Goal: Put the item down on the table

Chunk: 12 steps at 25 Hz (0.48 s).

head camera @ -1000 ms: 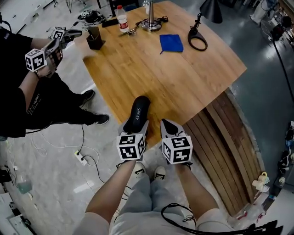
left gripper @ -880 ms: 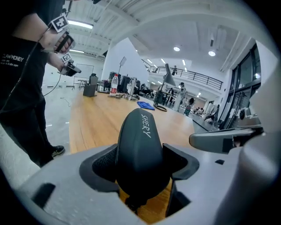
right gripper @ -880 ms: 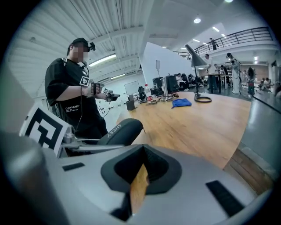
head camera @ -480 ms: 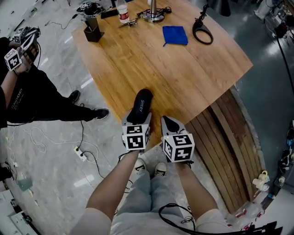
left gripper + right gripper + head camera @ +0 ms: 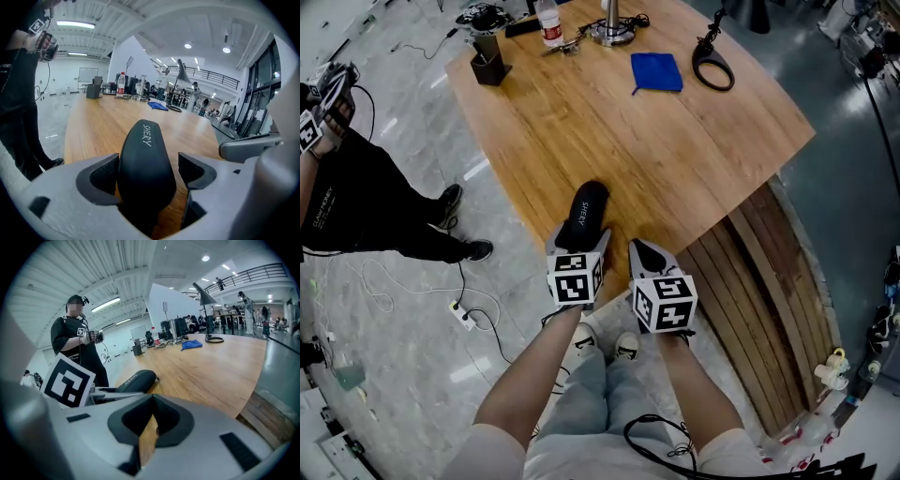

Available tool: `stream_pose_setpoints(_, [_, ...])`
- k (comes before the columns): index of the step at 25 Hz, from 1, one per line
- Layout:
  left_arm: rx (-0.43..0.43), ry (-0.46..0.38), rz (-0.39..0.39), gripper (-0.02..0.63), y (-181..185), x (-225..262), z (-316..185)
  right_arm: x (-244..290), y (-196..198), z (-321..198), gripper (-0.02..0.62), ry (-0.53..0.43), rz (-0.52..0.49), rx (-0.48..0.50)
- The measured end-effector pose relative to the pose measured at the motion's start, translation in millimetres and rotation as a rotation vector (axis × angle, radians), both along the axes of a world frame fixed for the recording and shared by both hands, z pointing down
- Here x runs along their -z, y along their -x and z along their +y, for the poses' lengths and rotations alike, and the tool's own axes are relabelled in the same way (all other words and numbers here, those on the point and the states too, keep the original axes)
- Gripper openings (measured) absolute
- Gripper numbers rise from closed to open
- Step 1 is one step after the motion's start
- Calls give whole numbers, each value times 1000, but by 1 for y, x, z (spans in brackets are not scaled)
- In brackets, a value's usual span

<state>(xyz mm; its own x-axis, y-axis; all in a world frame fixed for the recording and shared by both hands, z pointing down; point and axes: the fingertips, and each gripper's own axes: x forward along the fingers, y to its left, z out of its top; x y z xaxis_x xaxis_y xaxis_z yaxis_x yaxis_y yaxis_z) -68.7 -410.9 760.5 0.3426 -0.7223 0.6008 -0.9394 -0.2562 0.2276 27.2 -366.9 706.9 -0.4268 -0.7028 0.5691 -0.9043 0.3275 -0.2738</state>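
On grained wooden table (image 5: 675, 141), elongated, rounded matte-black case (image 5: 586, 217)

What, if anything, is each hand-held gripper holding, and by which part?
Nothing is gripped. Left hand-held gripper: jaws opening around the near end of the black case on the table. Right hand-held gripper: shut, empty.

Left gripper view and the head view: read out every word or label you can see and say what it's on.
"SHERY": white letters on the black case, lying on the wooden table.
Print on the bystander's black shirt: too small to read.
Label on the bottle: too blurred to read.
No other text is readable.
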Motion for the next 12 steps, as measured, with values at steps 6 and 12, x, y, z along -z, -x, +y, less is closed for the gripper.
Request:
stream_pose_setpoints(6, [-3,-22,-8,394,3,8,0,-1,3,5,0,5,1,5])
stream_pose_setpoints(12, [19,-38,-9,394,7,21,0,7,4,6,0,-6,0,7])
